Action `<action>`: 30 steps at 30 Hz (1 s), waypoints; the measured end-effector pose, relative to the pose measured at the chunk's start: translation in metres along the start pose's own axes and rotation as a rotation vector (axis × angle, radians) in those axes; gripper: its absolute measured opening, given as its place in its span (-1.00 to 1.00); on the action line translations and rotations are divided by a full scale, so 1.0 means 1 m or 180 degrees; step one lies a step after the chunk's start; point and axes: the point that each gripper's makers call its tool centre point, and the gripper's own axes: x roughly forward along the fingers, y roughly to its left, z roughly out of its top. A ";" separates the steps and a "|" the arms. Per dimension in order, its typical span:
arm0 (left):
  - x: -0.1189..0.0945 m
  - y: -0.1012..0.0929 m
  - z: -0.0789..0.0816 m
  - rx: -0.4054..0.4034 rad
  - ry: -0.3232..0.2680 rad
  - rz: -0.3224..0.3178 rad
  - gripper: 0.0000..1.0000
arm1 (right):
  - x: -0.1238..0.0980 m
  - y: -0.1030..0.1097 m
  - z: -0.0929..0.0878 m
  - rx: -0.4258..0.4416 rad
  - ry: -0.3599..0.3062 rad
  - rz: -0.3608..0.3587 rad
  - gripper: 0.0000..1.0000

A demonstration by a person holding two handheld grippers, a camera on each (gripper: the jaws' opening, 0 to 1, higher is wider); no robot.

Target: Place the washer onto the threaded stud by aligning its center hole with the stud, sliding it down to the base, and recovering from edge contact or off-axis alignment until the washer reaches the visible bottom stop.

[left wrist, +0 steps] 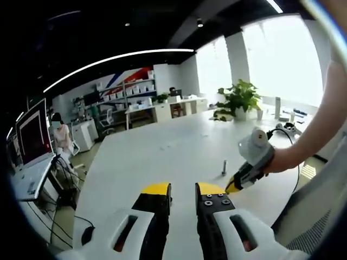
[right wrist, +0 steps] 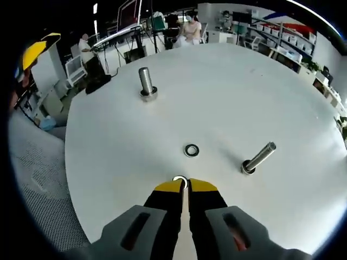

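Note:
In the right gripper view my right gripper (right wrist: 185,186) has its yellow-tipped jaws almost together on a small metal washer (right wrist: 179,180), low over the white table (right wrist: 227,92). A second washer (right wrist: 191,150) lies flat just beyond the tips. Two threaded studs stand upright on the table, one at the far left (right wrist: 146,81) and one to the right (right wrist: 260,157). In the left gripper view my left gripper (left wrist: 183,189) is open and holds nothing. Ahead of it stands one stud (left wrist: 224,166), with the right gripper (left wrist: 234,187), held by a hand, close beside it.
The round table's edge (right wrist: 73,179) curves near on the left. A potted plant (left wrist: 238,98) and small items sit at the table's far side. A monitor (left wrist: 32,135) on a desk, shelves and a seated person (left wrist: 60,138) are beyond the table.

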 end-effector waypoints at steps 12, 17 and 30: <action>0.000 0.001 -0.001 0.0016 0.0016 0.0012 -0.69 | -0.011 -0.007 0.003 0.0056 -0.0089 -0.0028 -0.91; 0.001 0.000 -0.001 0.0028 0.0024 0.0010 -0.69 | -0.019 -0.012 0.007 0.0091 -0.0135 -0.0047 -0.91; 0.000 -0.001 -0.001 0.0031 0.0028 0.0001 -0.69 | -0.035 -0.032 0.012 0.0176 -0.0206 -0.0143 -0.91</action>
